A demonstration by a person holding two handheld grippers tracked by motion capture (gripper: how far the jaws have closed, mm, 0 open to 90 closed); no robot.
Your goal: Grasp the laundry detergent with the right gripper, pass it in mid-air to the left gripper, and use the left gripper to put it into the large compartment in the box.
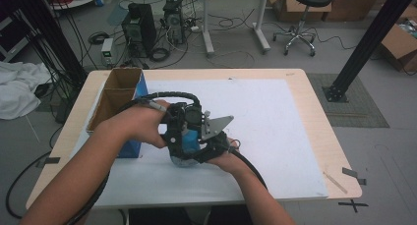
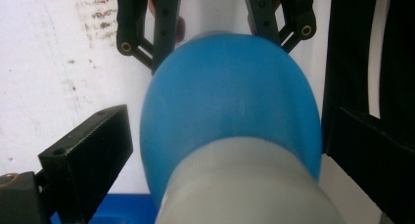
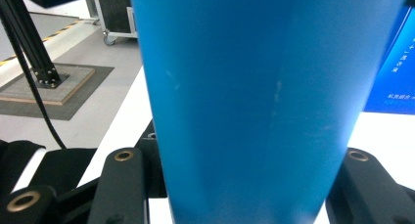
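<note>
Two grippers [image 1: 189, 131] round blue bottle [image 2: 230, 101]

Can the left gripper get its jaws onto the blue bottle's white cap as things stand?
Probably yes. In the left gripper view the white cap of the blue bottle already sits between the left gripper's open jaws, nothing between. The right gripper clamps the bottle's body, so it should stay put.

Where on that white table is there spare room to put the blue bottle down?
The white mat is bare from the grippers out to its right edge, and along its far side. It is crowded at the left: the cardboard box stands there, with both hands around the blue bottle beside it.
</note>
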